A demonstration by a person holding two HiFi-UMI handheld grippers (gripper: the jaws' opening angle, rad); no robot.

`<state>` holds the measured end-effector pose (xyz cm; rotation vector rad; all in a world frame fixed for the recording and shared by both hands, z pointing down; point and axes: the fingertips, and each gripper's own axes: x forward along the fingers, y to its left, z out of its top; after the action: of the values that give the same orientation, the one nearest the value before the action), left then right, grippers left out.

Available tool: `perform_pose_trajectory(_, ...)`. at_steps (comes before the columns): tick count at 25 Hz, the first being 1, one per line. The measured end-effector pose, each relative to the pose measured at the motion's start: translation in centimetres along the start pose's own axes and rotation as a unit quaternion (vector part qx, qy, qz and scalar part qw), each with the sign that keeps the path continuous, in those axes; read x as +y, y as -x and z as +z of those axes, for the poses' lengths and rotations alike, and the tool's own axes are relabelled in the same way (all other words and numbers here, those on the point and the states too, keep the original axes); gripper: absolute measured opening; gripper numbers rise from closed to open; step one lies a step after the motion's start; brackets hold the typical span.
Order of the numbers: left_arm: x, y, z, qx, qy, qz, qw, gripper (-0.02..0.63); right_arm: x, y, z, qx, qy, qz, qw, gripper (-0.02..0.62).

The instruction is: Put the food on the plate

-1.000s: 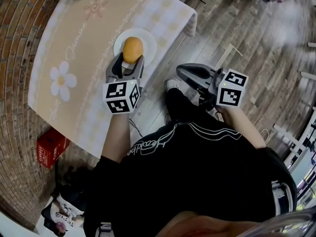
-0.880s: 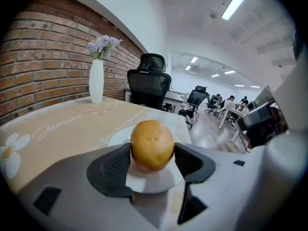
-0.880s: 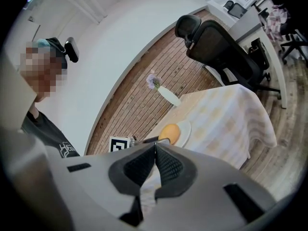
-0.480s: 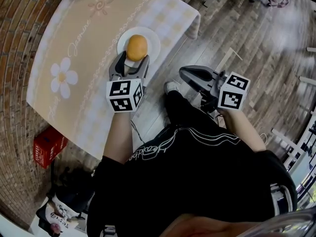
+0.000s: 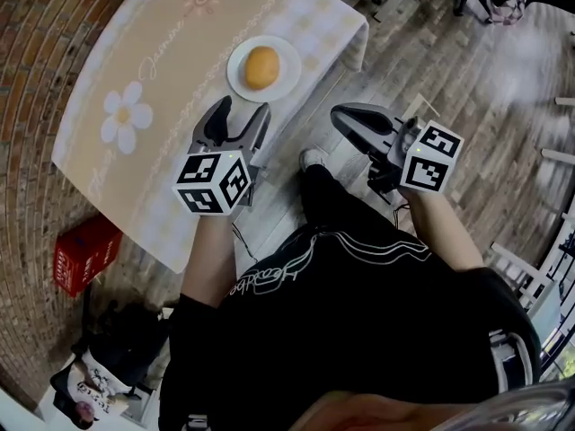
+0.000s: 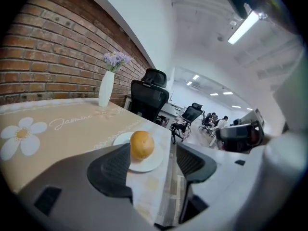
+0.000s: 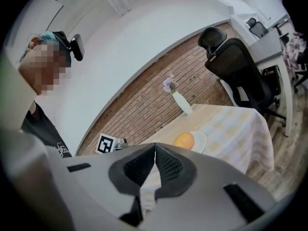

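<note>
A round orange-brown bun (image 5: pixel 261 67) lies on a white plate (image 5: pixel 236 79) near the table's corner. My left gripper (image 5: pixel 244 113) hovers just short of the plate, toward me, open; its jaws have just been opening and nothing is between them. In the left gripper view the bun (image 6: pixel 142 145) and plate (image 6: pixel 153 166) lie beyond the spread left gripper (image 6: pixel 153 154). My right gripper (image 5: pixel 340 115) hangs off the table's right side over the floor, shut and empty. In the right gripper view the right gripper (image 7: pixel 155 150) shows its pads together, with the bun (image 7: pixel 184 140) and plate (image 7: pixel 200 141) beyond.
The table (image 5: pixel 153 57) has a beige cloth with a daisy print (image 5: pixel 127 116). A white vase with purple flowers (image 6: pixel 106 88) stands at its far end. Black office chairs (image 6: pixel 148 98) stand behind it. A red box (image 5: pixel 79 254) lies on the floor at left.
The left gripper has drawn back from the bun, which was between its jaws on the plate, and has risen. The bun stays on the plate. The right gripper has risen a little.
</note>
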<state>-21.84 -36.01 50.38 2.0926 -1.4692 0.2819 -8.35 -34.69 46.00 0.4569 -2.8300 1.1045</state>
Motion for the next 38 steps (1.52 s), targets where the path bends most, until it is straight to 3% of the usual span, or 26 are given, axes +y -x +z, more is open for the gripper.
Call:
perform_pose_trajectory(5,-3.3,5.7,1.7,-0.037,0.035,-0.047,0.9976,0.185,4.7,0.2,0.0,-0.006,0.029,0.021,0.999,-0.003)
perform_pose_trajectory(13,-8.4,14.8,3.2,-0.081,0.052,-0.103,0.9901,0.12,12.5,1.6,0.0,-0.014,0.077,0.056,0.995,-0.003)
perform_pose_trajectory(25,-12.6,21.4,3.2,-0.095,0.029,-0.112,0.9887,0.03,19.2,3.7,-1.0,-0.032,0.121,0.068,0.99,-0.003)
perform_pose_trajectory(38,-14.5,23.8,1.9,-0.093,0.013,-0.12,0.9884,0.011,21.9,4.7,-2.8,-0.029,0.141,0.062,0.988,-0.003)
